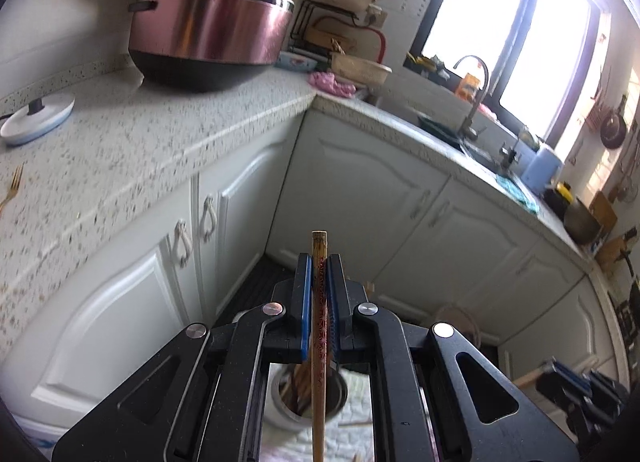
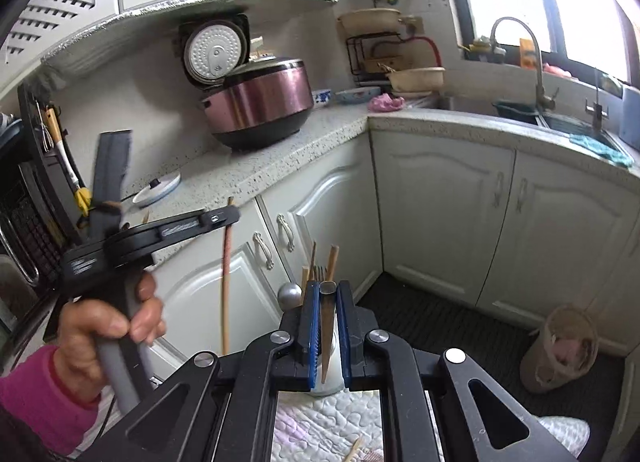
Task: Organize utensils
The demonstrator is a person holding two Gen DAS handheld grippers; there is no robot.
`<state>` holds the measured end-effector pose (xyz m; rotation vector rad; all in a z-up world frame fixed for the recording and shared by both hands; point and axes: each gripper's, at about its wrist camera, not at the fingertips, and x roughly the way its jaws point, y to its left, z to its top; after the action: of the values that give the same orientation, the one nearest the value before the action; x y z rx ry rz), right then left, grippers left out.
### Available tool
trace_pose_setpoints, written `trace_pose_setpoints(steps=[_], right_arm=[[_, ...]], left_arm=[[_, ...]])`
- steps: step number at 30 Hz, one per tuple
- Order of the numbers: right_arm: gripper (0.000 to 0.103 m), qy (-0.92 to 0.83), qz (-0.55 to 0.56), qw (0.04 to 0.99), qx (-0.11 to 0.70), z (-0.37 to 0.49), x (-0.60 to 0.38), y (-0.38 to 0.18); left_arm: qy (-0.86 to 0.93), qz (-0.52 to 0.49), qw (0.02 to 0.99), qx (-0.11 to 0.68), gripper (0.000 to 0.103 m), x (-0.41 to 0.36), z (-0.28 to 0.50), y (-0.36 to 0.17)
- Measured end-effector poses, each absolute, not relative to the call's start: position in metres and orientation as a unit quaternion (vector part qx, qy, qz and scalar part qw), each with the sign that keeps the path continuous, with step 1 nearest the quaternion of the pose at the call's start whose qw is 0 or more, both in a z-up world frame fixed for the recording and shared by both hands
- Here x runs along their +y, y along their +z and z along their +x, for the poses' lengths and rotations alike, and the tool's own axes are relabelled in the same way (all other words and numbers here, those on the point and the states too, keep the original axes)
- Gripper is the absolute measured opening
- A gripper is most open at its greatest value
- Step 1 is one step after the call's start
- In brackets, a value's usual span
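My left gripper (image 1: 319, 262) is shut on a patterned wooden chopstick (image 1: 319, 326) held upright over a white utensil holder (image 1: 307, 394) with several sticks in it. In the right wrist view the left gripper (image 2: 230, 213) shows at left in a hand, the chopstick (image 2: 226, 282) hanging from it. My right gripper (image 2: 328, 290) is shut on a wooden-handled utensil (image 2: 327, 326), just above the same holder (image 2: 327, 384), which holds chopsticks, a fork and a round-headed utensil (image 2: 290, 294). The right gripper also shows at the lower right of the left wrist view (image 1: 560, 376).
A quilted white mat (image 2: 328, 422) lies under the holder, with a loose chopstick (image 2: 354, 450) on it. A speckled countertop (image 1: 132, 149) carries a pink rice cooker (image 1: 208, 29), a white lid (image 1: 38, 117) and a gold fork (image 1: 12, 185). White cabinets, a sink and a basket (image 2: 560, 350) are beyond.
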<state>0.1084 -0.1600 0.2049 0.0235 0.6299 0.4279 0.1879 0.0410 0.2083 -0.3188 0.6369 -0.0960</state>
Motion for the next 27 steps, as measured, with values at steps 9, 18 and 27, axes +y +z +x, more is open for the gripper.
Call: trace_pose_setpoints(steps=[9,18,27], right_arm=[[0.008,0.221,-0.016,0.935,0.278,0.113,-0.151,0.243],[0.008,0.238,0.0,0.92,0.313,0.14,-0.132,0.2],[0.008,0.229,0.0,0.899,0.373,0.165,-0.124,0.146]], left_arm=[[-0.006,-0.163,0.947,0.276,0.006,0.045,0.227,0.203],[0.045,-0.151,0.958,0.239,0.006,0.045,0.242,0.173],[0.03,-0.124,0.958,0.257,0.006,0.033,0.229,0.135]])
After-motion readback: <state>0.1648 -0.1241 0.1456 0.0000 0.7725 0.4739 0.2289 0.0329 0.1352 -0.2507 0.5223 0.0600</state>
